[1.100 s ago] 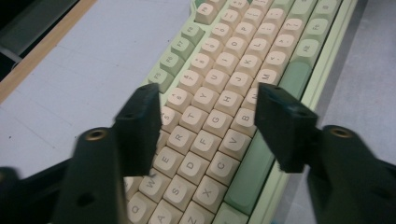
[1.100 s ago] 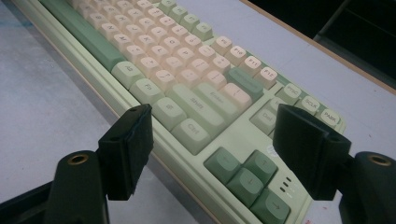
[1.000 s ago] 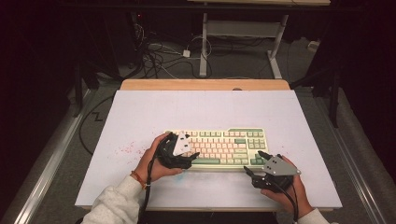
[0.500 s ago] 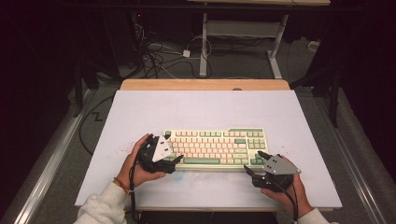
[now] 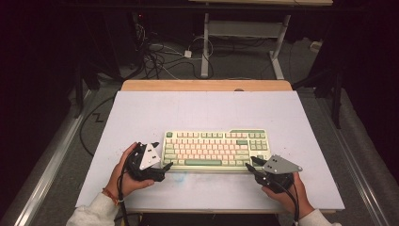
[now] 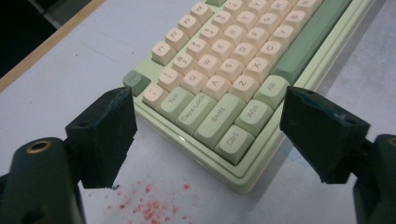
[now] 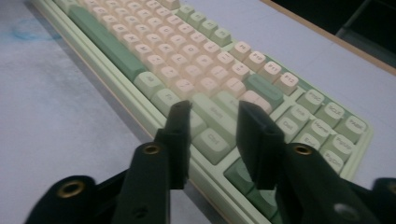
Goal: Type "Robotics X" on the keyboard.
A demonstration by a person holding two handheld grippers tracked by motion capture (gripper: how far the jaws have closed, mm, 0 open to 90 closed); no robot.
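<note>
While one keyboard lies near the front of the white table, two grippers flank its near corners. The left gripper gapes wide at the Ctrl corner; the right gripper is narrowed, a slim gap left, gripping nothing.

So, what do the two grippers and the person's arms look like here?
Both grippers are black. The left gripper and the right gripper each carry a grey three-cornered plate on top, and a black cable trails from each. Their fingers are broad, blocky black pads; brass-coloured rings sit in the bodies. The person wears pale sleeves and an orange wristband.
</note>
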